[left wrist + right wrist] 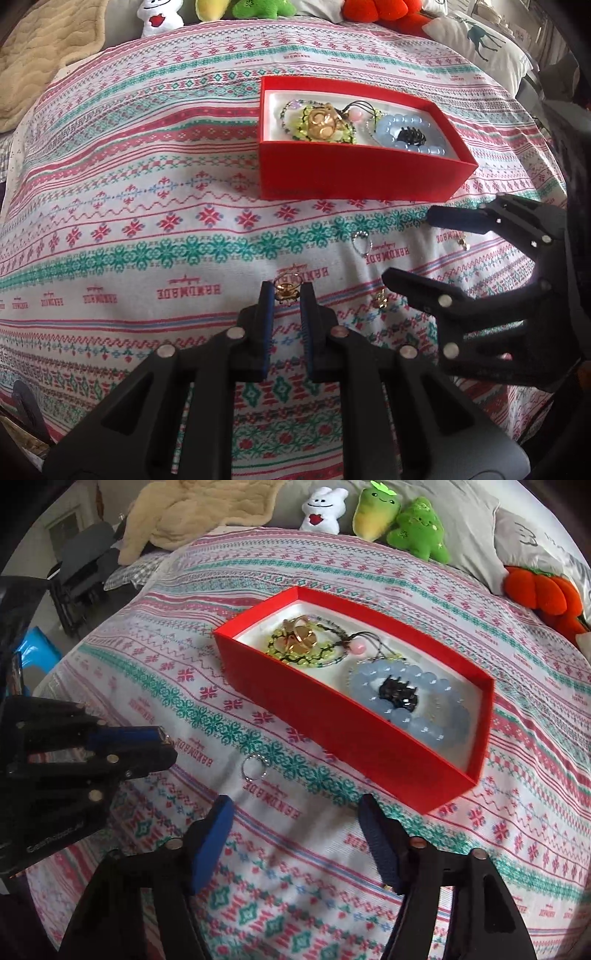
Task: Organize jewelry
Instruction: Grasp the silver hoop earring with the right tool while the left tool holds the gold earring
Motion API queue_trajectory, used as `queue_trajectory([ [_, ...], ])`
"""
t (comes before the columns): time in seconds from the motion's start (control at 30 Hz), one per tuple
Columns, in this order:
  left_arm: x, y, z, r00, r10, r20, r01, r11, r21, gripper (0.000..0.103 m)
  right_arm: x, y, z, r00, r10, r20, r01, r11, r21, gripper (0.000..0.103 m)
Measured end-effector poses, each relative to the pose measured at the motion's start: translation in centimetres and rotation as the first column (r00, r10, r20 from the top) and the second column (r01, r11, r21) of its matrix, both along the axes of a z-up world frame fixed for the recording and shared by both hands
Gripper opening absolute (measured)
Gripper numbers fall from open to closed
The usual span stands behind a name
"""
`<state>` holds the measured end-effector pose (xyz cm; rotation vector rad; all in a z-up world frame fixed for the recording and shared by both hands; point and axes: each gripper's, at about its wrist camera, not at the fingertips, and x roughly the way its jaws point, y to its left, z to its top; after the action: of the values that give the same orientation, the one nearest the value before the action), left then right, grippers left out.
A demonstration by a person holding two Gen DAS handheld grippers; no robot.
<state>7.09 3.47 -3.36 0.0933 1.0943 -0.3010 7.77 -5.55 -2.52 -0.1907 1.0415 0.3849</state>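
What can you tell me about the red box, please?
The red box is a lidless, oblong box that looks like cardboard, with a white lining. It sits flat on the patterned cloth, set diagonally in the right wrist view. Inside lie a pale blue bead bracelet around a small black piece, and a yellow-green beaded piece under gold jewelry. No gripper touches it.

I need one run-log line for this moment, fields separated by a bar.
left gripper: shut on gold ring | right gripper: open, empty | silver ring: on bedspread | red box: holds bracelets
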Motion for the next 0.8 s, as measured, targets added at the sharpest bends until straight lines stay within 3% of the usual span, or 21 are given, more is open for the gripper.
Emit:
queue_trajectory([
  [0.23, -0.1, 0.8, -0.5, 1.0, 0.014, -0.026, -0.014, 1.0, -0.006, 0.015, 0.7, 1.4, -0.9, 1.0, 0.023, 0.0, -0.023, 1.0, 0.009, 0.048],
  [0.47, -0.4, 1.7, -0.5, 0.999, 0.025, -0.034, -0.025, 0.999, -0.021, 0.015, 1.1, 2.4, -1.3, 0.999, 0.04, 0.011, -0.04, 0.999, 0.001, 0.041],
  [0.8, -1.0, 2.4, -0.2, 0.999, 0.034, -0.031, -0.035, 0.999, -0.031, 0.015, 1.0, 3.5, -1.3, 0.997, 0.072, 0.026, -0.071, 0.997, -0.008, 0.018],
])
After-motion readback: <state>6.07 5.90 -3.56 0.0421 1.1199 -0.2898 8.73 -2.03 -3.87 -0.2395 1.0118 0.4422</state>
